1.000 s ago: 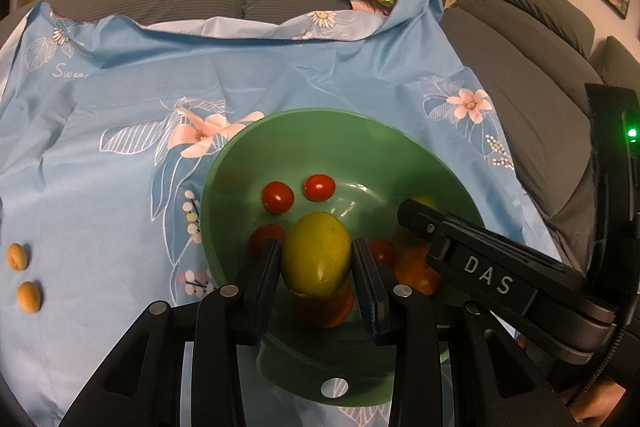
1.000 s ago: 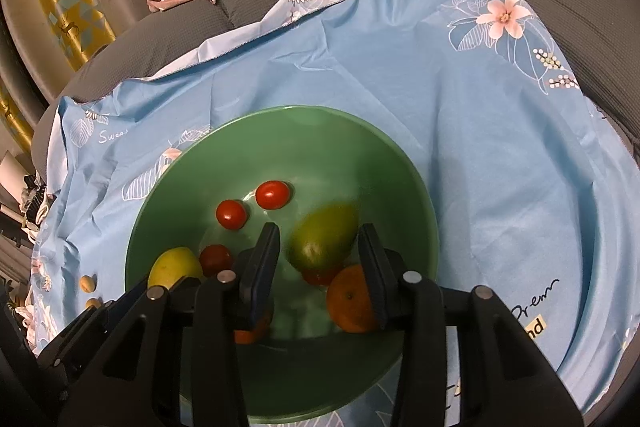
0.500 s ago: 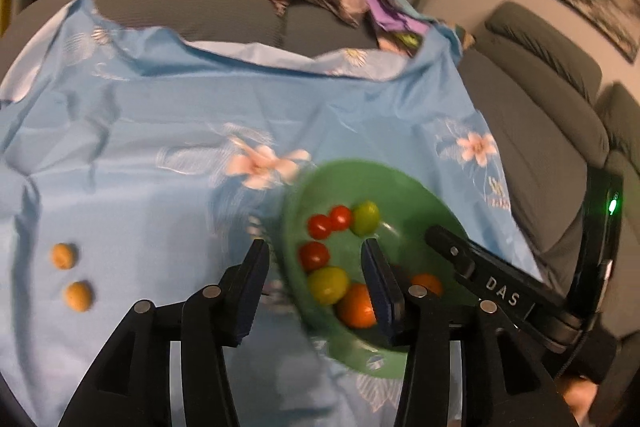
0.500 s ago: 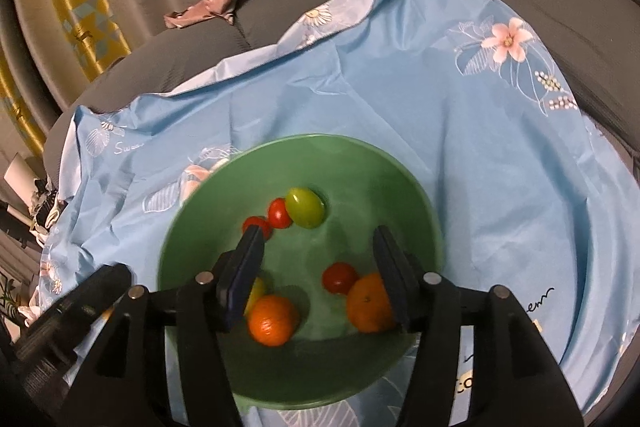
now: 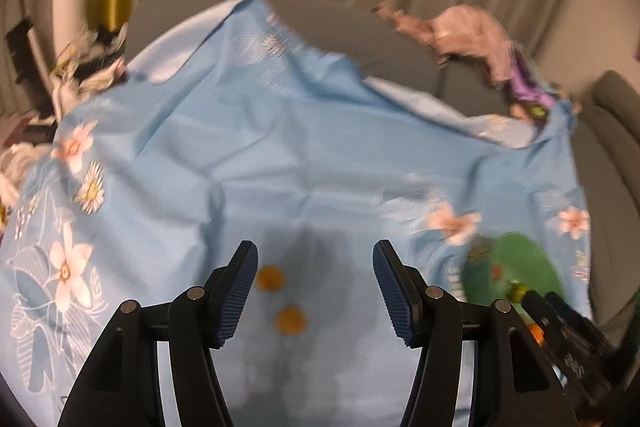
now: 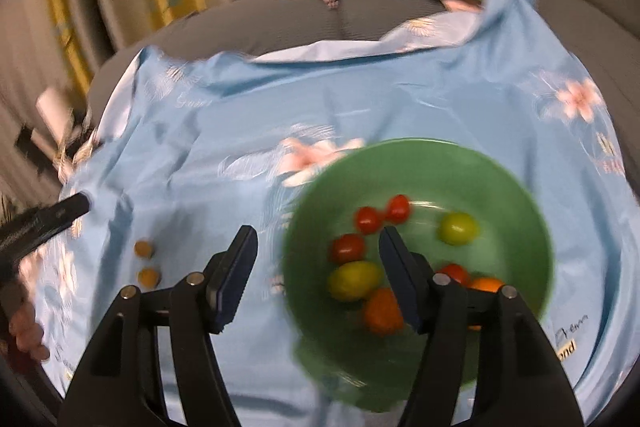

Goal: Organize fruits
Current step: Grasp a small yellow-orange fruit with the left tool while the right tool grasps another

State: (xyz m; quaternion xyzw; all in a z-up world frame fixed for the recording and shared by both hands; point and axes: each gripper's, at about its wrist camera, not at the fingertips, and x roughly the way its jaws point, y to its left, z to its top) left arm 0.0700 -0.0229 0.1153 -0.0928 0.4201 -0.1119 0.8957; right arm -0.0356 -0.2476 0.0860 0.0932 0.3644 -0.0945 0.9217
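Left gripper (image 5: 314,287): jaws apart, just been opening, nothing clamped; two small orange fruits (image 5: 270,278) lie between them at 12 o'clock.
Right gripper (image 6: 318,277): jaws apart, just been opening, empty; farther from that pair.
Green bowl (image 6: 516,187): at the right gripper's 1 o'clock; four red, two yellow-green, two orange fruits.
Blue cloth (image 5: 280,147): under everything.

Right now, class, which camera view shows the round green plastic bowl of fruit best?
The right wrist view: the round green plastic bowl fills its lower right, rim and fruit inside visible. The left wrist view shows only a blurred green part at its right edge, partly hidden.
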